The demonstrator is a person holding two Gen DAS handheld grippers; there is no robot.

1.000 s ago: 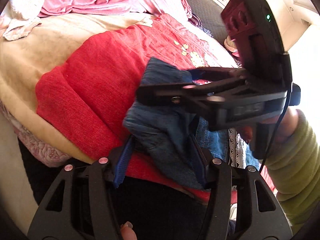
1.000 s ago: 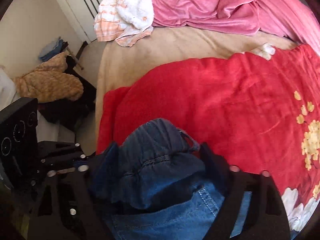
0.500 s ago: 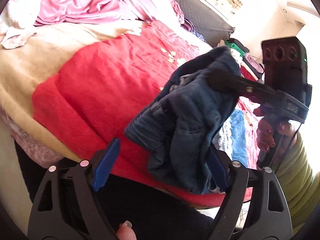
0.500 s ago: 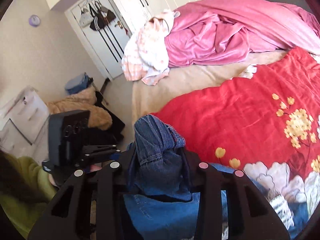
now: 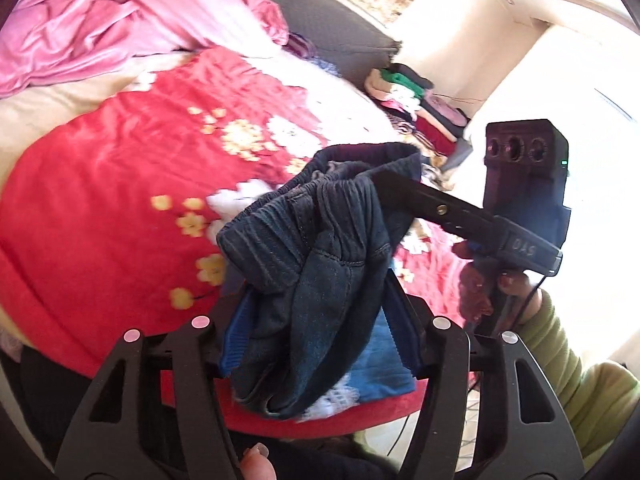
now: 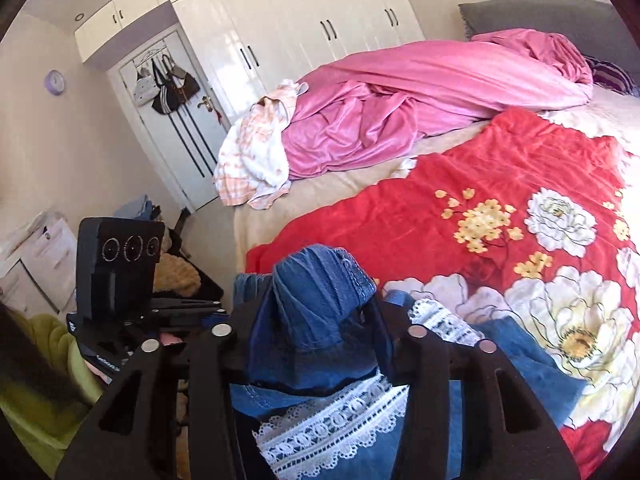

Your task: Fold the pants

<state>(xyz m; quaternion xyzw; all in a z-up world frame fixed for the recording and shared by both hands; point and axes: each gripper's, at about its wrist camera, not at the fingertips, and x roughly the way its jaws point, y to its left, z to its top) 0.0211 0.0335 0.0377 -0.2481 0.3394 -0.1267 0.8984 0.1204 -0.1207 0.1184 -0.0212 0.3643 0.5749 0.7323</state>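
Bedroom scene: red floral blanket [image 6: 460, 216] covers the bed. Left gripper [image 5: 316, 332] and right gripper [image 6: 316, 320] each pinch the denim pants [image 5: 320, 280], bunched mid-frame and lifted. Risk: twisted waistband could slip out. Pink duvet [image 6: 400, 100] lies upper frame, well apart.

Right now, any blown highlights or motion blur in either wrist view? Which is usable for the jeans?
Left wrist: window side at right is blown out white, the red blanket is smeared by motion blur, and the jeans sit dark against the backlight. Right wrist: evenly lit and sharp apart from glare at the right edge; jeans and their lace trim read clearly. Fisheye bends both views' edges.
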